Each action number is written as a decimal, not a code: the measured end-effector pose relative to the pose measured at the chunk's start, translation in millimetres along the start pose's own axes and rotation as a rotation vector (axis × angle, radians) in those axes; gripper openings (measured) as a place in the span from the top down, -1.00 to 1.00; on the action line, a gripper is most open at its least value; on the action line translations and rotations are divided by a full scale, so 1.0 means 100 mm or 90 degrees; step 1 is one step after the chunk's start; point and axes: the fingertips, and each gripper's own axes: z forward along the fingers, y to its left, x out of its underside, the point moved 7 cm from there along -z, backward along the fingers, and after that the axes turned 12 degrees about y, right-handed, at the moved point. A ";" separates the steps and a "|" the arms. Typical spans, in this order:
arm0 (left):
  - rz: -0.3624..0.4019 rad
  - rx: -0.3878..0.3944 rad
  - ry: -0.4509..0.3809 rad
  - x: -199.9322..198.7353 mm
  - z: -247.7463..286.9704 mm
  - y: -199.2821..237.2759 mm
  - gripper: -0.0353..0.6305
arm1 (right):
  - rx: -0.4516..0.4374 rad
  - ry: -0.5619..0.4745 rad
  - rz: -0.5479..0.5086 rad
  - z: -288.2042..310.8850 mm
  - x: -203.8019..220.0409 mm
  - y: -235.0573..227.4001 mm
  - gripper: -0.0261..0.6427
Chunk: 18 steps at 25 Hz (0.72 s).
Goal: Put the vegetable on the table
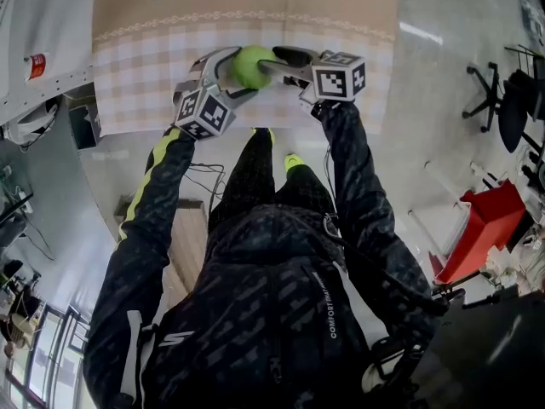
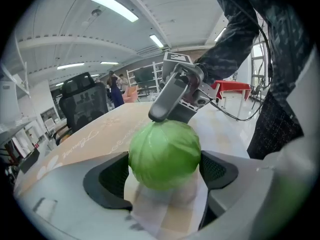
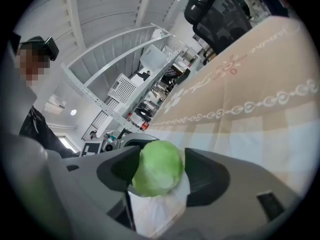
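At upper centre of the head view, over the beige checked-cloth desk (image 1: pixel 145 66), a round pale-green cabbage (image 1: pixel 252 66) was pinched between left claw (image 2: pixel 165 170) and right claw (image 3: pixel 159 173) together.

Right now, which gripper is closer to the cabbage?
Left. The cabbage sits deep between the jaws of the left gripper, gripped. The right gripper faces it from the opposite side; its fingertips only just reach the cabbage's edge.
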 end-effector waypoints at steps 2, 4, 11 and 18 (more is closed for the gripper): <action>0.010 0.000 -0.003 -0.03 0.02 0.00 -0.41 | 0.031 -0.015 -0.015 -0.05 -0.03 0.00 0.14; 0.007 0.004 -0.009 -0.06 0.02 0.01 -0.41 | 0.018 -0.025 -0.010 -0.06 -0.03 0.02 0.14; 0.006 0.007 -0.003 0.07 -0.04 0.06 -0.41 | 0.025 -0.006 -0.038 0.08 0.02 0.06 0.15; 0.015 0.022 -0.001 -0.08 0.00 -0.03 -0.41 | 0.076 0.039 -0.087 -0.01 0.11 0.09 0.15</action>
